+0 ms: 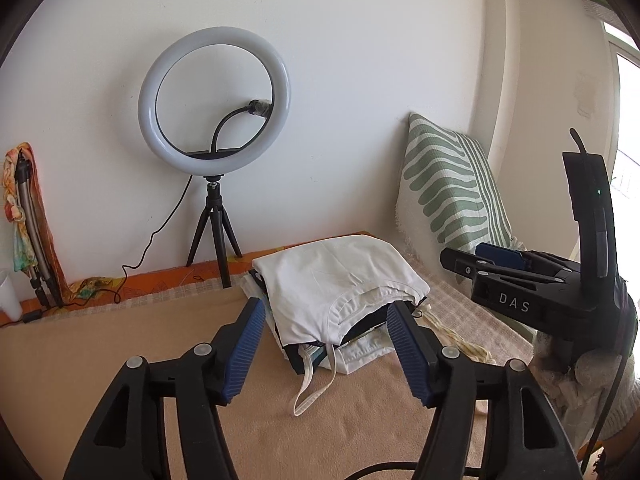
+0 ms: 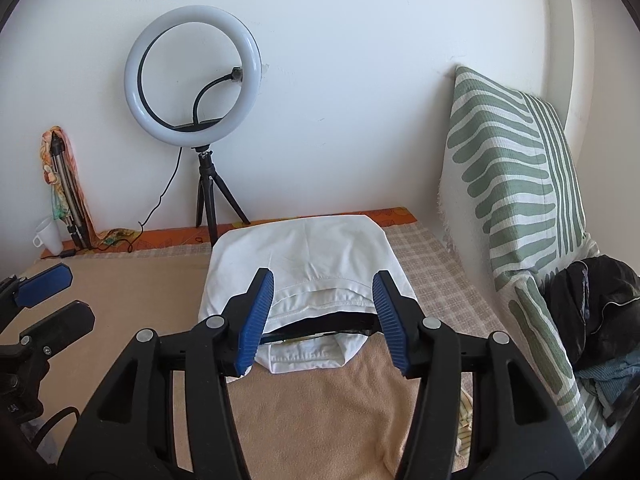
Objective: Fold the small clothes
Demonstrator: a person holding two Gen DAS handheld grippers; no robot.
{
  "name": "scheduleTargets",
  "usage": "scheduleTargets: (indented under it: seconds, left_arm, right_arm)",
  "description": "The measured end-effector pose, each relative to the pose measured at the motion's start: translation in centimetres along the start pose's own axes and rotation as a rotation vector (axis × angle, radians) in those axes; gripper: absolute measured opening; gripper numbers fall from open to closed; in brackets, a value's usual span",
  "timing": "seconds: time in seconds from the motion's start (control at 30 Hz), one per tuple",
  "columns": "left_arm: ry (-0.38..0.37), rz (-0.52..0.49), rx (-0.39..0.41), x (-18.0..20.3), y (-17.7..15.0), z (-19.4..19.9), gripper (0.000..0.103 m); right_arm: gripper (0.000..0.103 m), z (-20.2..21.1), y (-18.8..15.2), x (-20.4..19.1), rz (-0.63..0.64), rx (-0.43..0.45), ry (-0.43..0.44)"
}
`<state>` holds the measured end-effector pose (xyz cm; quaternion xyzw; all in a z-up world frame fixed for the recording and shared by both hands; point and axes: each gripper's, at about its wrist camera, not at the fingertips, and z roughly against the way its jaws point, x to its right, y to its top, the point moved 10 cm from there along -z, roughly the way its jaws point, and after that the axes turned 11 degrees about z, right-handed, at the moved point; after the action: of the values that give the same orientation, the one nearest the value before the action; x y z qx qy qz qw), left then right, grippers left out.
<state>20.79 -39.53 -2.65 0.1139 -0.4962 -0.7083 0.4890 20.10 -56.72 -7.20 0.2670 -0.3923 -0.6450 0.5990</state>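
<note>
Your left gripper [image 1: 326, 344] and right gripper [image 2: 324, 316] both have jaws apart, gripping nothing. The folded white garment [image 2: 304, 264] tops the clothes stack [image 1: 320, 344] ahead.

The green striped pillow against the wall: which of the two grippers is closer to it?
Right. The right gripper hovers open over the stack's white garment, on the green striped pillow's side. The left gripper, also open, sits farther from it, beyond the right one.

L gripper [image 1: 326, 316] & R gripper [image 2: 323, 294]: jaws apart, empty.
</note>
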Motion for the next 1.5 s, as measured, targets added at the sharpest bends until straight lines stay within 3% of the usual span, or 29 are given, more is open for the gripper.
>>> scheduleTargets:
  seconds: [0.3,0.53,0.83,0.97,1.23,1.5]
  left_arm:
    - [-0.008,0.018,-0.013,-1.0,-4.0,3.5,0.080]
    - [0.008,0.009,0.001,-2.3,-5.4,6.4,0.098]
    - [0.055,-0.031,0.038,-4.0,-5.8,10.1,0.103]
    - [0.078,-0.048,0.037,-4.7,-6.6,11.0,0.103]
    - [0.166,-0.035,-0.043,-6.6,-8.7,10.7,0.103]
    - [0.316,-0.135,-0.052,-7.2,-10.5,10.2,0.103]
  right_arm:
    - [0.069,3.3,-4.4,-1.9,-0.078,-0.012,0.001]
    - [0.082,5.2,-7.3,-3.7,-0.094,-0.021,-0.033]
    - [0.102,7.9,-10.3,-5.1,-0.141,-0.037,-0.112]
    - [0.102,8.9,-10.5,-5.5,-0.134,-0.014,-0.129]
    - [0.103,9.5,-10.6,-4.7,-0.174,0.037,-0.155]
    - [0.103,9.7,-10.3,-4.7,-0.202,0.081,-0.186]
